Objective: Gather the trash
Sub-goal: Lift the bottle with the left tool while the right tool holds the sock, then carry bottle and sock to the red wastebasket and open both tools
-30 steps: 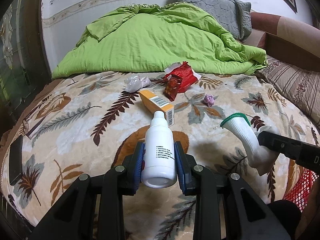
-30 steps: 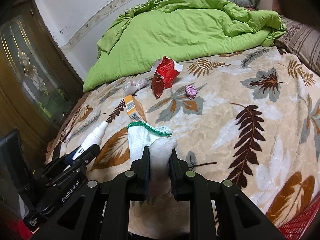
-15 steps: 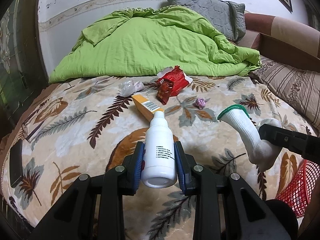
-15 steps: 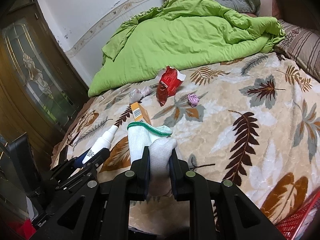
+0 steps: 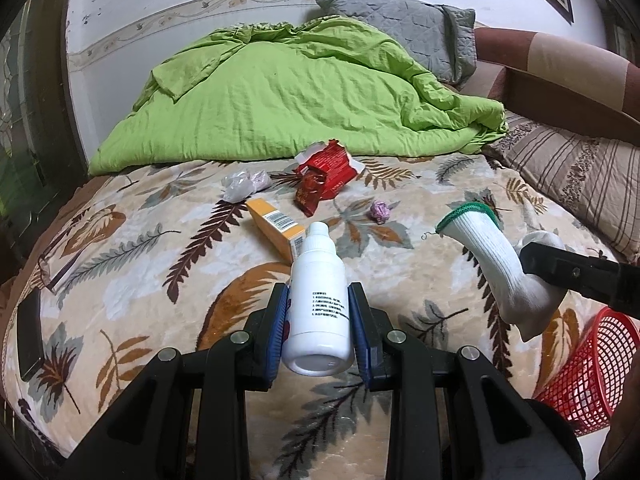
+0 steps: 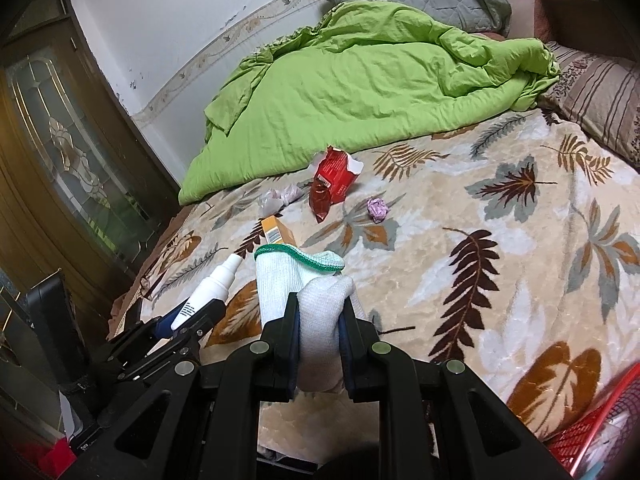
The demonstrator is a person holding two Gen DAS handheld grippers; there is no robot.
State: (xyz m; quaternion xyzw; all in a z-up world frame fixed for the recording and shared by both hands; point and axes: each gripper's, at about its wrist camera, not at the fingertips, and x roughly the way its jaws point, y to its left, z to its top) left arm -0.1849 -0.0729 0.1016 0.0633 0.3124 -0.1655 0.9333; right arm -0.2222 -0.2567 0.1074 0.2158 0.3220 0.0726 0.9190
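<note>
Two handheld grippers work above a leaf-patterned plush bedspread (image 5: 132,280): the left gripper (image 5: 318,312) is clenched on one white plastic bottle (image 5: 319,300), smooth and cylindrical, its neck pointing away from the camera and several lines of small black print on its side too fine to read; the right gripper (image 6: 318,320) is clamped on one white ribbed sock (image 6: 308,300) with a green-edged cuff. Four pieces of litter lie on the bedspread beyond them: one orange cardboard box (image 5: 276,228) bearing a barcode, one torn red foil wrapper (image 5: 324,178) whose lettering is illegible, one crumpled clear plastic wad (image 5: 244,184) and one small purple paper ball (image 5: 380,211). One red mesh basket (image 5: 588,372) stands low at the right, beside the bed. A rumpled green quilt (image 5: 288,100) is heaped behind the litter, and one dark phone (image 5: 29,332) rests at the bedspread's left edge
</note>
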